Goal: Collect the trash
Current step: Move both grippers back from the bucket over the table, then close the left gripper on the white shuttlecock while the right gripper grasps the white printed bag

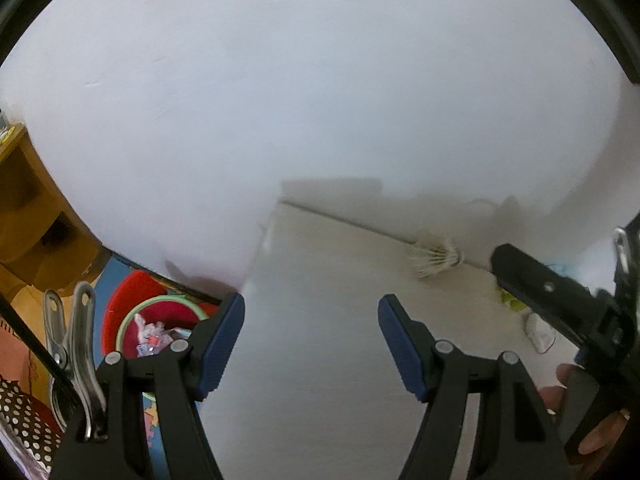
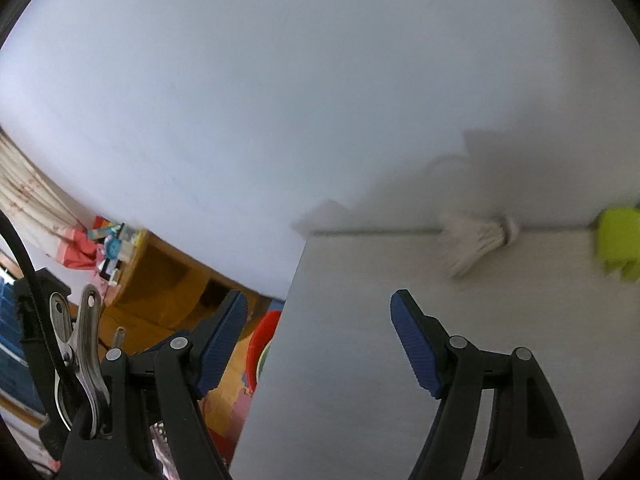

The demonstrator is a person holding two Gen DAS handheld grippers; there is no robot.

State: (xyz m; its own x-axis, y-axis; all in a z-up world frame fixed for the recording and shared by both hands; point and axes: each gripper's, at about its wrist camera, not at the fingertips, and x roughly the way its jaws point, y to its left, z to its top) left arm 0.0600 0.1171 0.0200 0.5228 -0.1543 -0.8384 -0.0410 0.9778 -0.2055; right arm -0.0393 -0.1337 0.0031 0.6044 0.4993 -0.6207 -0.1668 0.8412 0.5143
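My left gripper (image 1: 311, 320) is open over the pale table (image 1: 320, 248) with nothing between its blue pads. A red bin (image 1: 120, 304) with a green rim stands on the floor to its lower left, with crumpled wrappers (image 1: 154, 334) inside. A white crumpled paper (image 1: 540, 332) and a yellow-green scrap (image 1: 510, 300) lie on the table at the right, partly hidden behind the other gripper's black frame (image 1: 552, 292). My right gripper (image 2: 320, 320) is also open and empty above the table (image 2: 360, 360). A blurred yellow-green piece (image 2: 618, 240) sits at the far right by the wall.
A feather shuttlecock (image 1: 436, 258) (image 2: 476, 244) lies against the white wall at the table's back edge. A wooden shelf unit (image 1: 32, 220) (image 2: 168, 280) stands left of the table beyond the red bin (image 2: 264, 340). A hand (image 1: 600, 436) holds the other gripper.
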